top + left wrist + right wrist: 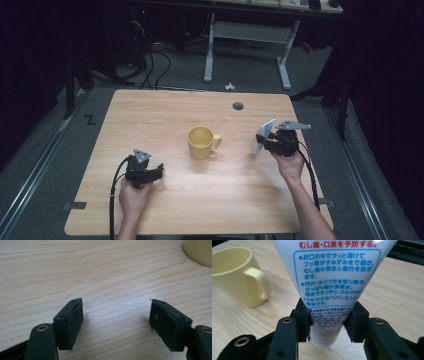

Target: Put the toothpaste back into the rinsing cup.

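Note:
A yellow mug (pixel 202 142) stands upright in the middle of the wooden table (pixel 165 110), its handle toward the right. My right gripper (pixel 270 142) is shut on a white toothpaste tube (pixel 263 135) and holds it up to the right of the mug. In the right gripper view the tube (pixel 332 277) shows blue and red printed text, pinched between both jaws, with the mug (pixel 237 275) at upper left. My left gripper (pixel 151 172) rests low at the front left, open, with bare wood between its fingers (pixel 71 322). The mug's edge (pixel 200 251) shows at upper right there.
A dark round hole (pixel 238 106) sits near the table's far edge. Beyond the table are a white desk frame (pixel 247 50), cables on the grey floor and a small white object (pixel 229 86). Cables trail from both grippers off the front edge.

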`<move>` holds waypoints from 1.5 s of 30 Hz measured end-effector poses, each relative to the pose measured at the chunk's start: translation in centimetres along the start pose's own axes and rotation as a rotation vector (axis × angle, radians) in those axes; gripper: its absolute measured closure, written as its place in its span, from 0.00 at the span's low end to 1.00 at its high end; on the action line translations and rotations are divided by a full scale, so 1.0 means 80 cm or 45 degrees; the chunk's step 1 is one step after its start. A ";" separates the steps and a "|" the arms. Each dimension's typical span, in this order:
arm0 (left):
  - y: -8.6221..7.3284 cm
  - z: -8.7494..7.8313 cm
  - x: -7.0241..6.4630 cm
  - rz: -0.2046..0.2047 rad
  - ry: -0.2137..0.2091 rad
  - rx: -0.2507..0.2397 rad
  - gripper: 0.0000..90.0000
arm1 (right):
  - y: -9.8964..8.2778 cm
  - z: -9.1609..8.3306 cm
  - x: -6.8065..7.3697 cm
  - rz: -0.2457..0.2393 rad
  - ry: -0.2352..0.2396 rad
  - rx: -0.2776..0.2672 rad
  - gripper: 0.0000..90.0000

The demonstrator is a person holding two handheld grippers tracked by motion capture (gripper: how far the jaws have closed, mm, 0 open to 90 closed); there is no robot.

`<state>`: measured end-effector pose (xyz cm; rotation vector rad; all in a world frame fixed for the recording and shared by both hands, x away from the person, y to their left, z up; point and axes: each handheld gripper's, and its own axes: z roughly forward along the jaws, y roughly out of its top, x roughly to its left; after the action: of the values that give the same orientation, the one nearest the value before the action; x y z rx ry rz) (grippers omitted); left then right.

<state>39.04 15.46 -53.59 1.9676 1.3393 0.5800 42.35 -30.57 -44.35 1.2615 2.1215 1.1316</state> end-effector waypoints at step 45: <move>0.000 0.000 0.000 0.000 -0.001 -0.001 0.31 | 0.081 -0.010 0.076 -0.169 0.243 -0.100 0.67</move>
<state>39.04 15.46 -53.59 1.9672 1.3385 0.5796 42.12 -23.99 -38.36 0.9962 2.2358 1.3081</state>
